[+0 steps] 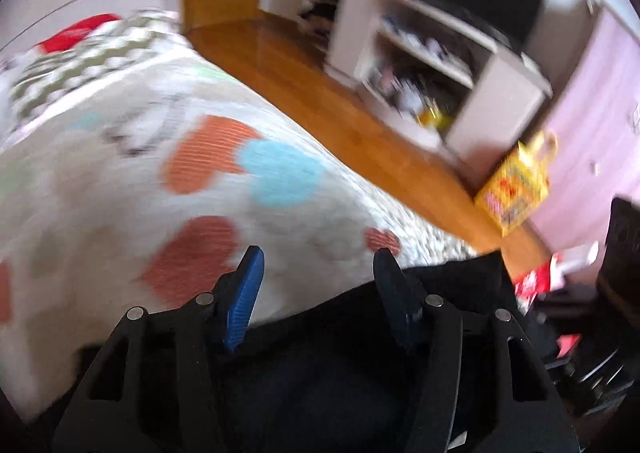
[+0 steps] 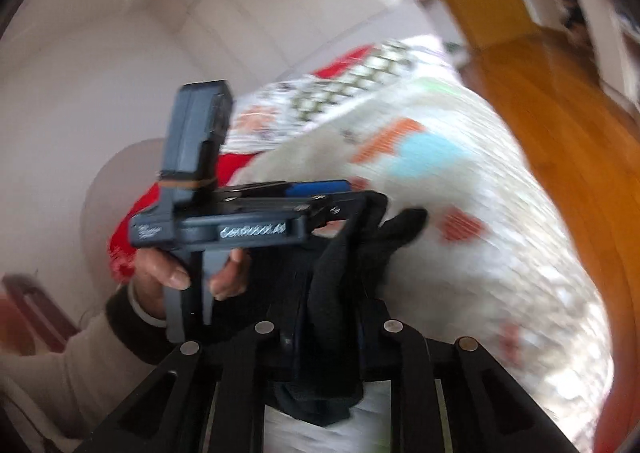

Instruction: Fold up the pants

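Observation:
The black pants [image 1: 340, 365] lie under and below my left gripper [image 1: 318, 265], near the bed's edge. The left gripper's blue fingers are spread wide apart and hold nothing, hovering over the pants and the quilt. In the right wrist view my right gripper [image 2: 328, 317] is shut on a bunch of the black pants fabric [image 2: 360, 245], which sticks up between its fingers. The left gripper [image 2: 320, 189], held in a hand [image 2: 168, 273], shows just beyond it.
The bed carries a white quilt with orange, blue and red hearts [image 1: 224, 165]. A wooden floor [image 1: 320, 93] runs along the bed. A white shelf unit [image 1: 440, 65] and a yellow box [image 1: 516, 189] stand on the far side. Both views are motion-blurred.

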A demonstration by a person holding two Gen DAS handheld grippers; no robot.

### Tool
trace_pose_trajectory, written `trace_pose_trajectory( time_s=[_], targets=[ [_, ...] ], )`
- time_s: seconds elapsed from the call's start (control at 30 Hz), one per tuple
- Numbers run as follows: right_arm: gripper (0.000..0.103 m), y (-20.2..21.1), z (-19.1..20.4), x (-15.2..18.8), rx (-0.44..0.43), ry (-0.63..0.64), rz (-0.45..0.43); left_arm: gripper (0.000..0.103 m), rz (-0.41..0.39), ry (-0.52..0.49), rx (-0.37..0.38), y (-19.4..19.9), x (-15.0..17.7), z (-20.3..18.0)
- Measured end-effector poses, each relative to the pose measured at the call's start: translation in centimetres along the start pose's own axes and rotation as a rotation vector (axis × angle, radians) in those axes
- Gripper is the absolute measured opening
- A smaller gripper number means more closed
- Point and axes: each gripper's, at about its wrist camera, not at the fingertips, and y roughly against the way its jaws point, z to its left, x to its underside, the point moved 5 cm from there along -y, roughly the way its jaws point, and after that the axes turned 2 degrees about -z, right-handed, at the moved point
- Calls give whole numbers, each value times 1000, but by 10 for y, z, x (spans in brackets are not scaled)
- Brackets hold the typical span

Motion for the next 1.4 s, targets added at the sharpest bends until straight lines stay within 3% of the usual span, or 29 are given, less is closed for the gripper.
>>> trace_pose_trajectory(
  time_s=[0.1,0.2,0.23,0.3,0.37,0.43,0.53,0.6,0.67,0.73,0.93,1.1,1.27,1.3,1.33,1.4],
  targets=[
    [18,-27,48,-9,-52,91,22,59,-76,91,-70,58,14,42],
    [18,-70,83,-3,-98,129,56,75,-100,162,-130,96,45,79],
    [20,-89,91,4,-126,115,75,75,-98,191,-153,106,58,90],
    [35,-135,101,29,-185,50,219,75,-75,251,-180,116,84,107],
    [38,-159,106,54,-190,-8,376,75,-65,308,-180,121,108,115],
    [39,-139,113,55,-237,27,325,75,-60,338,-178,120,123,113],
    [41,-100,97,38,-215,19,225,75,-61,356,-173,111,134,98],
    [41,-84,75,30,-75,48,181,75,-47,355,-164,97,139,85],
    [41,-86,54,33,68,80,213,75,-15,348,-174,81,143,71],
    [40,-90,39,46,150,74,261,75,9,319,-186,67,144,57],
    [40,-64,26,36,143,16,163,75,6,269,-150,56,131,29],
    [40,-53,10,27,180,-27,151,75,78,315,-104,33,138,14],
    [40,-55,7,32,140,-64,137,75,67,355,-71,22,134,1],
    [40,-53,7,33,148,-61,134,53,53,355,-42,21,131,-4],
    [40,-54,6,32,159,-64,132,19,52,343,-36,19,128,-6],
    [40,-50,2,32,165,-85,125,16,51,342,-34,20,124,-4]
  ],
)
